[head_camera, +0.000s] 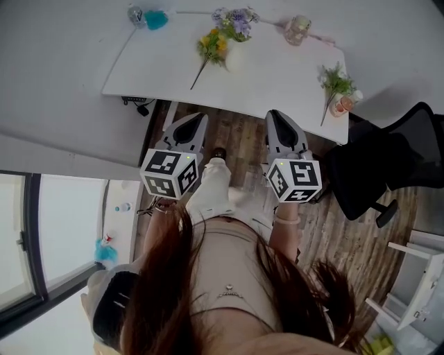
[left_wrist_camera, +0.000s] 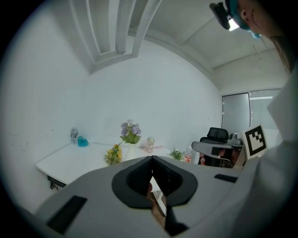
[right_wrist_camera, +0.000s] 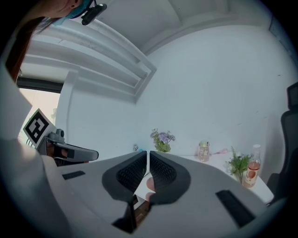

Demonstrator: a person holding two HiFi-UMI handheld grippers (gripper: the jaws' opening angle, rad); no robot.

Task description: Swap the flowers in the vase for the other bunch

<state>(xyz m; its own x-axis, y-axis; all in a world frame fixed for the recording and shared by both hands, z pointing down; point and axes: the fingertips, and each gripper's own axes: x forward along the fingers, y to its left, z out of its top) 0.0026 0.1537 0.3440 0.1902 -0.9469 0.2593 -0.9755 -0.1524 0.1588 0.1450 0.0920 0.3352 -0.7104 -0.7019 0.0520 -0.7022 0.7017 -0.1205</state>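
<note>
Tools: two. The left tool (head_camera: pixel 200 118) and the right tool (head_camera: pixel 275 113) are held side by side over the floor, just short of the worktop's near edge. Each carries one marker cube (head_camera: pixel 170 173).
Flower bunches: two. The yellow bunch (head_camera: pixel 213 47) lies loose on the worktop with its stem towards the near edge. The purple bunch (head_camera: pixel 236 21) is just behind it, towards the far edge.
Vase: one white vase (left_wrist_camera: pixel 131 148), upright, holding the purple bunch.
Greenery: one green sprig (head_camera: pixel 335 82) at the right end, just beside the pink-filled bottle (head_camera: pixel 343 104).
Bottles: two. The pink-filled one is at the right corner, and a clear bottle (head_camera: pixel 135 14) is at the far left, next to one teal object (head_camera: pixel 157 19).
Jar: one glass jar (head_camera: pixel 297 29), to the right of the purple bunch.
Chair: one black office chair (head_camera: pixel 388 173), off the right end.
Surface: a white worktop (head_camera: pixel 277 76), bare across the middle.
Room: a dark plank floor (head_camera: pixel 236 135), a plain white wall (left_wrist_camera: pixel 167 102) behind the worktop, and a window (head_camera: pixel 28 236) on the left.
Left tool state: the jaws are pressed together with nothing between them, touching nothing.
Right tool state: the jaws are all but together, with only a thin slit between them. It holds nothing and is clear of the worktop.
</note>
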